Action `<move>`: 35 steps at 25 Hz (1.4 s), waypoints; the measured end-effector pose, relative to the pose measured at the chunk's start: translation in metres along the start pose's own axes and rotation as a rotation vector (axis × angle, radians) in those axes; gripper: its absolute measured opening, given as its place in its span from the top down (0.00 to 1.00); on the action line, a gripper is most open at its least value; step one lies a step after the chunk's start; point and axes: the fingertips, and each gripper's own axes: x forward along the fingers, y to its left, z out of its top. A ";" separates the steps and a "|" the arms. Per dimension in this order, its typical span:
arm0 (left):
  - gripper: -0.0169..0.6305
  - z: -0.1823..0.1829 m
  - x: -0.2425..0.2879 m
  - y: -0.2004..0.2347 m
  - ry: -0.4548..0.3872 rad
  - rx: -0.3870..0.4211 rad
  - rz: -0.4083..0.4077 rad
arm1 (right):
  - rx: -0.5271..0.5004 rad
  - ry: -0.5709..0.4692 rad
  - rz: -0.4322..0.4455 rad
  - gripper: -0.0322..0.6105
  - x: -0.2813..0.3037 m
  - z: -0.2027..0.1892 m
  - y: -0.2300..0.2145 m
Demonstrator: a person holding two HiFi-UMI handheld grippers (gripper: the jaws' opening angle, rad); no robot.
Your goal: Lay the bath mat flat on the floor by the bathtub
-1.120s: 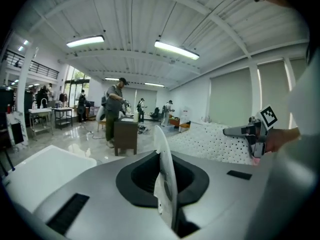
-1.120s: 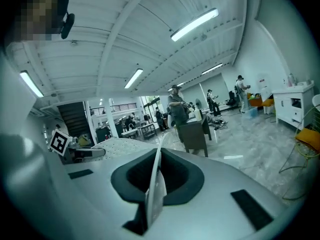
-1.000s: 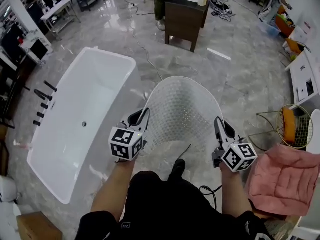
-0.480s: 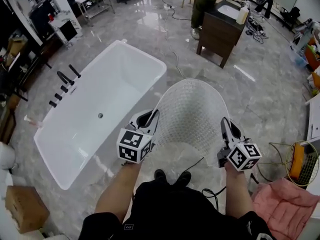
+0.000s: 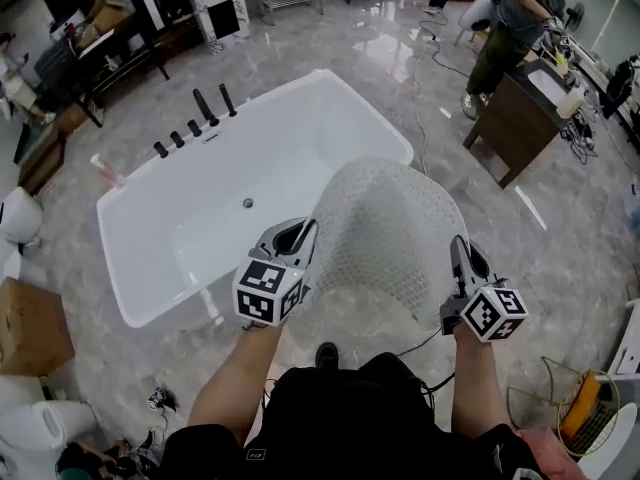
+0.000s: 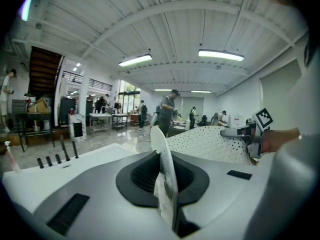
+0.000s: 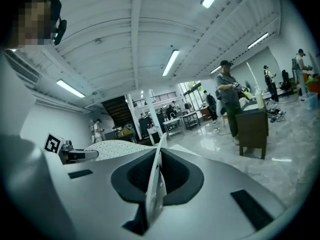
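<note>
You have the bath mat (image 5: 385, 228) off the ground, held by its 2 near corners. The left gripper (image 5: 298, 232) is clamped tight on the left corner and the right gripper (image 5: 460, 250) on the right one. In each gripper view the thin white edge sits pinched between closed jaws.

The mat arches up in front of you, and its far end hangs over the near corner of the bathtub (image 5: 290, 138). I cannot tell whether it touches the rim. None of it lies on the floor (image 5: 560, 238) yet.

By my reading the pickup and most of the carry are done. You have yet to lower it beside the tub, spread it flat and let go.
</note>
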 end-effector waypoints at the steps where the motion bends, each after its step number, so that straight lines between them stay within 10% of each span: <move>1: 0.95 -0.002 -0.009 0.013 -0.002 -0.010 0.030 | 0.000 0.015 0.032 0.92 0.014 -0.002 0.012; 10: 0.95 -0.045 -0.081 0.099 0.015 -0.124 0.352 | -0.049 0.127 0.359 0.92 0.126 -0.024 0.099; 21: 0.95 -0.082 -0.108 0.095 0.016 -0.260 0.669 | -0.107 0.284 0.701 0.91 0.186 -0.061 0.127; 35: 0.95 -0.211 -0.125 0.079 0.117 -0.495 0.751 | -0.153 0.542 0.736 0.92 0.199 -0.171 0.124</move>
